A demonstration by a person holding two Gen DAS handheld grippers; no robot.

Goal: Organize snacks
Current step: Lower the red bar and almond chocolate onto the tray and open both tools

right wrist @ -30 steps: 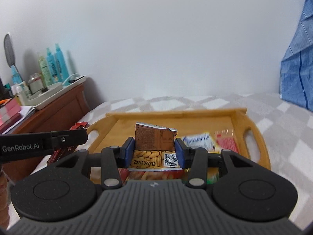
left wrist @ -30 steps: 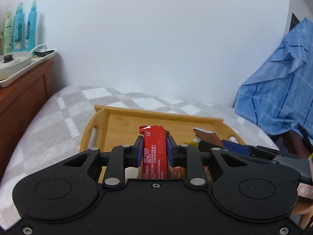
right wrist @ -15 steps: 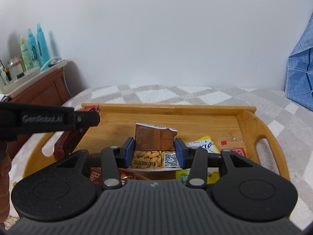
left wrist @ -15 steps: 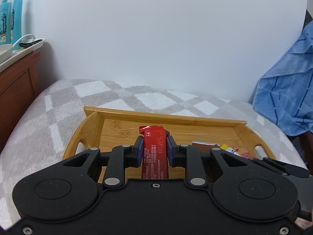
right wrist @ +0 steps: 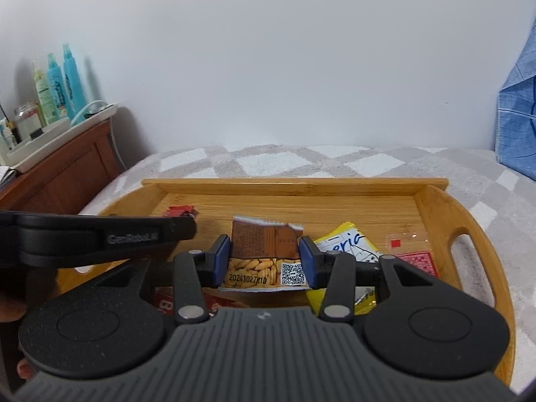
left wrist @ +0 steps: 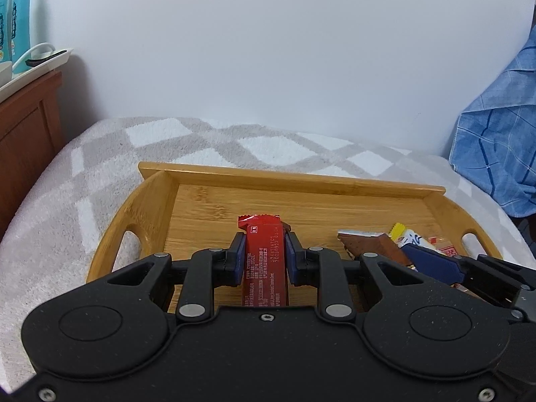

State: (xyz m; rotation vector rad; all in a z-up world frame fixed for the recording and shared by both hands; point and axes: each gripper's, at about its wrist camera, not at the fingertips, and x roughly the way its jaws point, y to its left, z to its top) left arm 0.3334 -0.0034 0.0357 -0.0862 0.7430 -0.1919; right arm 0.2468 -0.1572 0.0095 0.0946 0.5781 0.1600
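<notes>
Snack packets [right wrist: 341, 244] in wooden tray [right wrist: 294, 182]

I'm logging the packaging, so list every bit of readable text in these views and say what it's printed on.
"20241027X1D": brown snack packet in the right gripper, beside a QR code.
"eria": partial word on the yellow-and-white packet.
"GenRobot.AI": side of the left gripper, blurred.
Red snack bar in the left gripper: fine print and digits, too small to read.
Blue bottles: labels unreadable.

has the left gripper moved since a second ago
Yes. The left gripper, shut on the red bar, has come forward and down over the wooden tray, whose far rim now sits lower and closer.
</notes>
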